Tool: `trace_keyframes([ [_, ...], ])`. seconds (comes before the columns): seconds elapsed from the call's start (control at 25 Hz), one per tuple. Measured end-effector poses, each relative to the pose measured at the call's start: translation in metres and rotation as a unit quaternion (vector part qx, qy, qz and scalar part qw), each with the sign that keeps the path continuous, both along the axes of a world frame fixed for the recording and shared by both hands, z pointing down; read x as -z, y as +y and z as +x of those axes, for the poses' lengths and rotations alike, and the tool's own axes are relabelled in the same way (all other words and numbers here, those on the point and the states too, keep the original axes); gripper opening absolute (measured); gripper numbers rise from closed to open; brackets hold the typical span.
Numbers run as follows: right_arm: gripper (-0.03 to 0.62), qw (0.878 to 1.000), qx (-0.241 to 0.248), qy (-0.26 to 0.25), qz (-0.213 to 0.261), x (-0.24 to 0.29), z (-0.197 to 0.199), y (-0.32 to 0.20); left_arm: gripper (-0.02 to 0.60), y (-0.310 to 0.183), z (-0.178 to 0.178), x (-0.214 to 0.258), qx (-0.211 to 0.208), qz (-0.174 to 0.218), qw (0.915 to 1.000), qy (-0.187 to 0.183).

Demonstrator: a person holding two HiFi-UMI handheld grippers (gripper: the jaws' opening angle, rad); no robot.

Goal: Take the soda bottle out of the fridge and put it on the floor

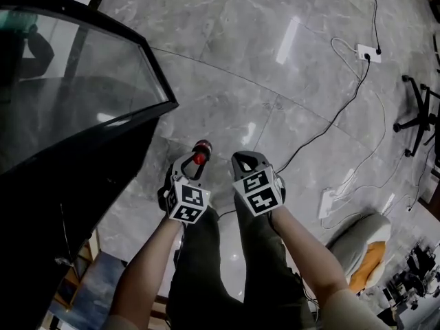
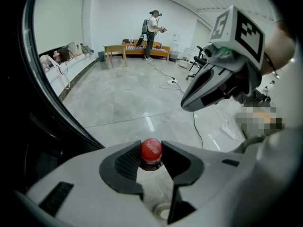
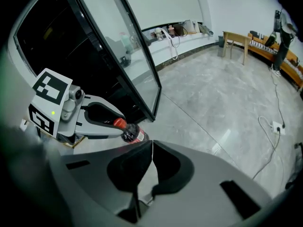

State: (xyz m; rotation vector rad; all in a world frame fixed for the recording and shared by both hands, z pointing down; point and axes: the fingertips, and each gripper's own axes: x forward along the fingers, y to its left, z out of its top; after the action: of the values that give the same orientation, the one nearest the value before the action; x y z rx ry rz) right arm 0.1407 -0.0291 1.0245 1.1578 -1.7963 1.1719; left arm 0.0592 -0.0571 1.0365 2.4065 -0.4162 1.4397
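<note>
L gripper (image 2: 151, 157): jaws clamped on neck of soda bottle (image 2: 151, 149), just under red cap; dark liquid inside. Bottle is outside fridge (image 1: 48, 212), near its glass door (image 1: 82, 81), over grey floor (image 1: 275, 81). R gripper (image 3: 150, 148): jaws together, empty.

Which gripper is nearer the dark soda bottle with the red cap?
Left. The left gripper is clamped on the neck of the dark soda bottle with the red cap. The right gripper, jaws together and empty, hangs beside it, clear of the bottle.
</note>
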Motion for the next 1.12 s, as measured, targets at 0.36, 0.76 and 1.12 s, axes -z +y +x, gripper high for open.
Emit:
trace_keyframes([
  [0.36,-0.003,0.999,0.014,-0.004,-0.029,-0.093,-0.013,0.047,0.127,0.025,0.007,-0.092,-0.030,0.001,0.9994,-0.019],
  [0.76,-0.003,0.998,-0.024,-0.006,-0.050,-0.177,-0.018,0.064,0.129,0.052,-0.005,-0.179,-0.047,-0.011,0.9975,-0.053],
  [1.12,-0.003,0.998,-0.022,-0.015,-0.058,-0.205,-0.027,0.072,0.126,0.057,-0.019,-0.216,-0.035,-0.031,0.9959,-0.077],
])
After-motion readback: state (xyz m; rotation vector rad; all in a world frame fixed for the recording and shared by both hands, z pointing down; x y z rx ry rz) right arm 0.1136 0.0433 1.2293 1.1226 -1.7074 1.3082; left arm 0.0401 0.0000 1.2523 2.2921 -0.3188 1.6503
